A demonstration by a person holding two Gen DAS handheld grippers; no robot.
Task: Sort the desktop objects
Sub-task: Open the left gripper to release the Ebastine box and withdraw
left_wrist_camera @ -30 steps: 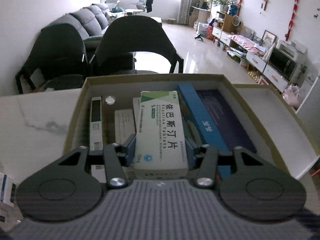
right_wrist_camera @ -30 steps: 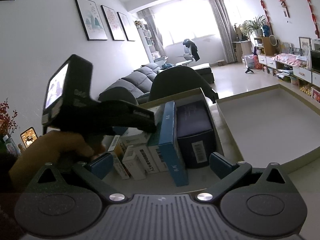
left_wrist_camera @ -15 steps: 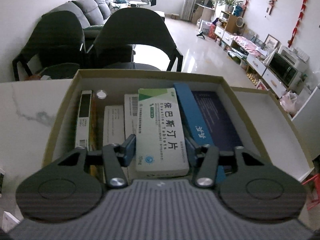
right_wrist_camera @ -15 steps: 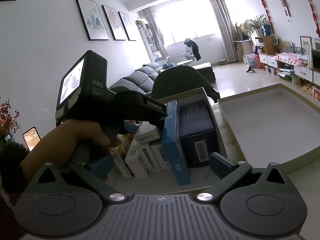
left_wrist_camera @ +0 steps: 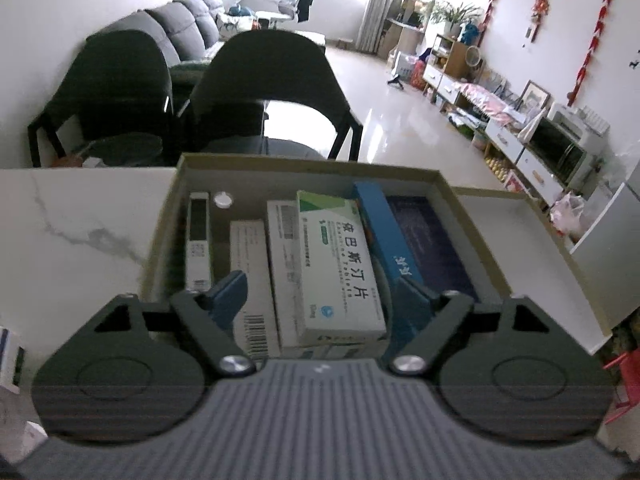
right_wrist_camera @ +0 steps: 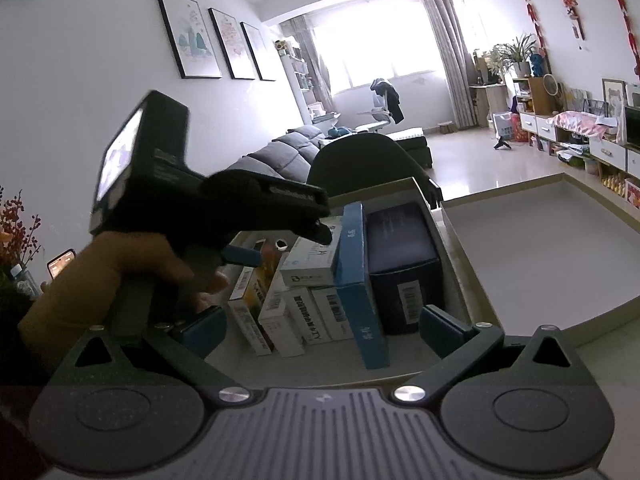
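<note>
the left hand-held gripper has just been opening and its jaws now stand apart, clear on both sides of the white and green medicine box, which lies between them but is not pressed. that box rests on top of other cartons inside the cardboard box on the bench, its long axis running straight away from the gripper. so the left hand is the nearer one, and i judge it only needs to draw back and up. the right hand-held gripper is spread wide and empty at the near edge of the box. also inside: a blue box on edge, a dark navy box, and white cartons. the lid beside it is empty.
</note>
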